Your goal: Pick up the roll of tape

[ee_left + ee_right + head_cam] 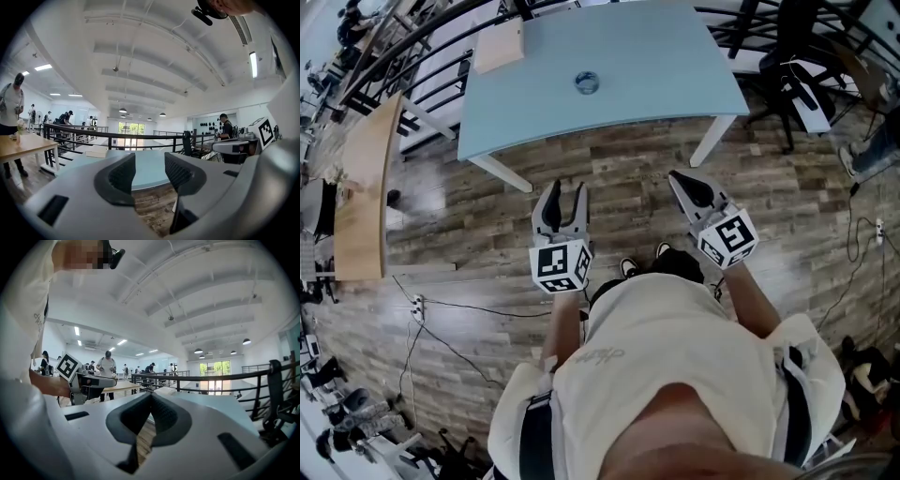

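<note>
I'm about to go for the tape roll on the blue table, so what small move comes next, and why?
Probably step toward the blue table and carry the left gripper forward. Its jaws stand open and empty, the roll of tape lies well ahead on it, and the right gripper is shut.

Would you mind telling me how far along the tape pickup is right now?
Nothing done yet: the tape lies untouched on the table. In hand: the left gripper is open and empty, the right gripper shut, both short of the table. To do: reach, close on the tape, lift.
</note>
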A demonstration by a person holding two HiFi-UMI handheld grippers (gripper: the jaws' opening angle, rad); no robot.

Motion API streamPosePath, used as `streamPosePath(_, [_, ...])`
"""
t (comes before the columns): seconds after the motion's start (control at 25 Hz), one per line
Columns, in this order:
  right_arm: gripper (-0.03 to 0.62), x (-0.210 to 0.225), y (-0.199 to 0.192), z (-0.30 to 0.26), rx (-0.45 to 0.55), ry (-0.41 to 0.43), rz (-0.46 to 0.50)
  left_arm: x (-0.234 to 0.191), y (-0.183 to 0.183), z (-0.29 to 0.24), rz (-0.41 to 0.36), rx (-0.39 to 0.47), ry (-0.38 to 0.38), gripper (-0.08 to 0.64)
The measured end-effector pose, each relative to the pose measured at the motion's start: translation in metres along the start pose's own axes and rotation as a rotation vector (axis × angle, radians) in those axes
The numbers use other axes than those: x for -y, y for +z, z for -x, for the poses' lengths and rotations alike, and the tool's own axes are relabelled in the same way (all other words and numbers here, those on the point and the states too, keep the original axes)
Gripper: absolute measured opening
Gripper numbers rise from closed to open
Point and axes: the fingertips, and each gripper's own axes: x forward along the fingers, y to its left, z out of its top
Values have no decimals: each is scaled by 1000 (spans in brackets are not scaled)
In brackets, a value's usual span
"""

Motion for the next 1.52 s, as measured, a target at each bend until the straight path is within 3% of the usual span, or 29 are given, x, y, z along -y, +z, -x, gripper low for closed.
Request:
streamPosePath(0.44, [5,7,-6,-7,-31,-25,-25,-4,-20,-15,70,-47,-52,192])
streamPosePath(0.76, [6,32,-17,-29,-45,-27,-66,-5,-27,-46,37,-90,-80,192])
streamPosePath(1.16, [6,109,-12,-110,-9,-19,-84,-31,-8,-142,-16,-132,-91,192])
streamPosePath(1.52, [5,184,7,-170,13,11,-74,-51,20,-233,-34,-109,-57,192])
